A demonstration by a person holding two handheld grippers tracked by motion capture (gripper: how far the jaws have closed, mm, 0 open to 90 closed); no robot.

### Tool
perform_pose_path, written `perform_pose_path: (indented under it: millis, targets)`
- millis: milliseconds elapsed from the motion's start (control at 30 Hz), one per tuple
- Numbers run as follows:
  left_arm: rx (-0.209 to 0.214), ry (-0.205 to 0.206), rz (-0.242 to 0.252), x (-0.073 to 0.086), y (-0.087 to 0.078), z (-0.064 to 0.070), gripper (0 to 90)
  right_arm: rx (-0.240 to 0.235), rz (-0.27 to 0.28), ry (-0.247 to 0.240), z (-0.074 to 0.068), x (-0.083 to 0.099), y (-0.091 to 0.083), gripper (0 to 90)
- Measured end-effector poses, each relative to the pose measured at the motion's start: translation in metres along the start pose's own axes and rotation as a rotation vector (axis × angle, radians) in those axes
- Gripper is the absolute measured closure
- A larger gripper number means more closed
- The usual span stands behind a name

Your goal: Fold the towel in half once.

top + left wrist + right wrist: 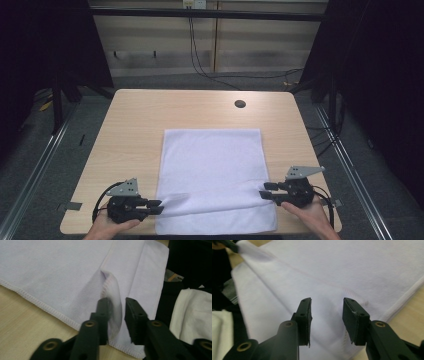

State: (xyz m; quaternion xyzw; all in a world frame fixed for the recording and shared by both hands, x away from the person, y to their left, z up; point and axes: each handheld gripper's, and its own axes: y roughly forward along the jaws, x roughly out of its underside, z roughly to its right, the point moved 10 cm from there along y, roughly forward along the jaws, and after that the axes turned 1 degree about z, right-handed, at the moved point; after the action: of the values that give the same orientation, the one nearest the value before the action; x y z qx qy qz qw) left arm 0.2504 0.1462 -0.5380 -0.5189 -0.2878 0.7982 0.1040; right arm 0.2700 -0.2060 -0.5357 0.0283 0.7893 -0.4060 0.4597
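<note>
**Inspector A:** State of the left gripper (117,315)?

**Inspector B:** In its own view the jaws stood a narrow gap apart, with a raised fold of the white towel (75,272) between them. The cloth lay against the left jaw; whether the other jaw pressed it I could not tell. In the high view that gripper (159,206) sat at the towel's (212,170) near left edge, with the cloth drawn up into a ridge there.

**Inspector A:** And the right gripper (327,320)?

**Inspector B:** Jaws clearly parted, wider than the left, straddling the towel (337,270) near its hemmed edge. No cloth was pinched. In the high view it (265,190) rested at the towel's right edge, level with the crease.

**Inspector A:** Lie of the towel?

**Inspector B:** Flat on the worktop (130,130), long axis running from the near edge toward the far edge, sides roughly square to the worktop. A crease ran across it between the two grippers. Its near hem lay at, or just over, the worktop's near edge.

**Inspector A:** Room to move?

**Inspector B:** Bare worktop on both sides of the towel and a broad band beyond its far hem. A round cable hole (240,104) sat near the far edge, well apart from the cloth.
</note>
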Motion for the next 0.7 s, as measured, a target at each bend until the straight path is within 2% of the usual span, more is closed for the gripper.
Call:
perform_pose_path:
  millis: [67, 100, 133, 200, 233, 267, 300, 367, 400, 433, 467, 500, 533, 600, 667, 700]
  targets:
    - [-0.007, -0.009, 0.024, -0.005, -0.003, -0.006, 66.9, 0.029, -0.011, 0.022, 0.013, -0.002, 0.007, 55.6]
    - [-0.007, -0.009, 0.024, -0.005, -0.003, -0.006, 64.5, 0.029, -0.011, 0.022, 0.013, -0.002, 0.007, 55.6]
    - [-0.032, -0.024, 0.062, -0.014, -0.005, -0.013, 60.1, 0.049, -0.019, 0.032, 0.021, -0.004, 0.013, 51.9]
    - [-0.041, -0.031, 0.068, -0.017, -0.005, -0.018, 56.0, 0.05, -0.021, 0.042, 0.025, -0.005, 0.016, 51.2]
    - [-0.052, -0.047, 0.059, -0.021, 0.002, -0.026, 54.7, 0.054, -0.042, 0.065, 0.034, -0.004, 0.022, 48.2]
    - [-0.049, -0.053, 0.038, -0.021, 0.008, -0.03, 52.9, 0.06, -0.06, 0.069, 0.037, -0.002, 0.026, 48.0]
    - [-0.049, -0.055, 0.015, -0.021, 0.014, -0.031, 51.0, 0.061, -0.073, 0.075, 0.04, 0.0, 0.03, 48.2]
    - [-0.02, -0.05, -0.02, -0.018, 0.022, -0.03, 50.7, 0.054, -0.071, 0.088, 0.041, 0.0, 0.033, 52.8]
    - [-0.004, -0.042, -0.038, -0.016, 0.025, -0.027, 51.8, 0.036, -0.074, 0.087, 0.039, 0.0, 0.032, 60.1]
    - [0.015, -0.031, -0.052, -0.014, 0.027, -0.024, 58.2, 0.019, -0.077, 0.078, 0.036, 0.0, 0.03, 67.1]
    - [0.015, -0.031, -0.052, -0.014, 0.027, -0.024, 67.4, 0.011, -0.078, 0.076, 0.034, 0.001, 0.029, 73.6]
    - [0.018, -0.013, -0.082, -0.01, 0.03, -0.021, 78.0, -0.003, -0.079, 0.074, 0.032, 0.003, 0.028, 80.6]
    - [0.02, -0.006, -0.068, -0.011, 0.029, -0.018, 82.4, -0.01, -0.07, 0.072, 0.029, 0.003, 0.026, 84.2]
    - [0.047, 0.003, -0.032, -0.016, 0.023, -0.011, 84.0, -0.034, -0.046, 0.062, 0.02, 0.001, 0.019, 85.7]
    - [0.069, 0.009, 0.002, -0.019, 0.016, -0.003, 84.1, -0.071, 0.019, 0.034, 0.005, -0.008, 0.005, 86.3]
    - [0.069, 0.009, 0.002, -0.019, 0.016, -0.003, 84.1, -0.071, 0.019, 0.034, 0.005, -0.008, 0.005, 86.3]
